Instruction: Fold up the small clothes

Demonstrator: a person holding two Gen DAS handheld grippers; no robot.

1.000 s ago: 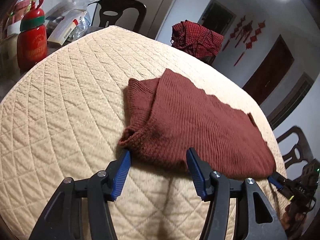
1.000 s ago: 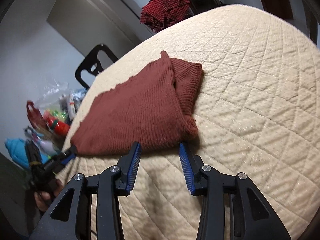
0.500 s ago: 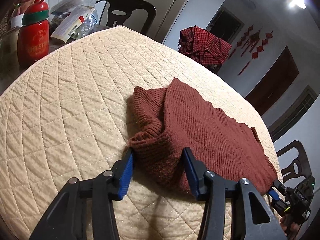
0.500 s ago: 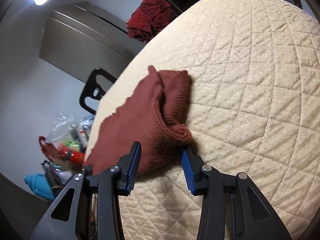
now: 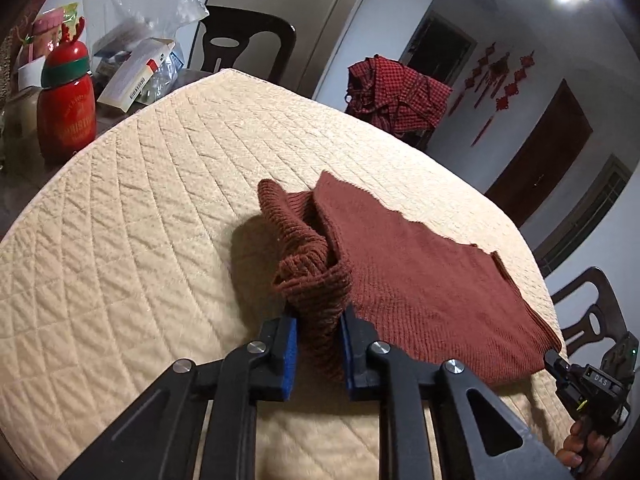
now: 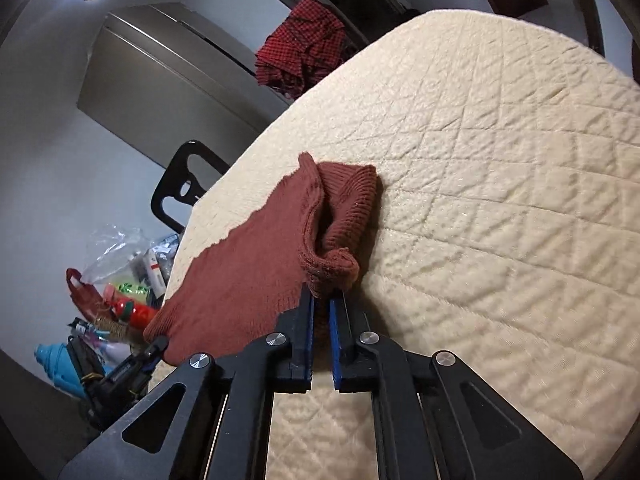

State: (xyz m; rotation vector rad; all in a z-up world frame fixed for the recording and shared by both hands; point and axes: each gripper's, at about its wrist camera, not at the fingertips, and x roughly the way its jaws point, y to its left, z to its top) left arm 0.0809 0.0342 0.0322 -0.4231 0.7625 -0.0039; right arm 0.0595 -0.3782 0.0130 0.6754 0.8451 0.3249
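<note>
A rust-brown knitted sweater (image 5: 420, 276) lies on the cream quilted table cover (image 5: 140, 240). My left gripper (image 5: 318, 320) is shut on its near left corner, where the ribbed knit bunches up between the blue pads. My right gripper (image 6: 321, 304) is shut on the near right corner of the sweater (image 6: 248, 276), with a rolled bunch of knit just above the pads. Both near corners are lifted slightly off the cover. The right gripper also shows in the left wrist view (image 5: 560, 364) at the sweater's far corner.
A red checked garment (image 5: 396, 96) hangs on a chair past the table's far edge. A red bottle (image 5: 66, 108), boxes and plastic bags crowd the left end. Dark chairs (image 5: 240, 48) stand around the table. The cover (image 6: 500, 200) stretches bare to the right.
Both grippers moved forward onto the sweater's near corners and closed on them. The corners have bunched and risen off the cover.
</note>
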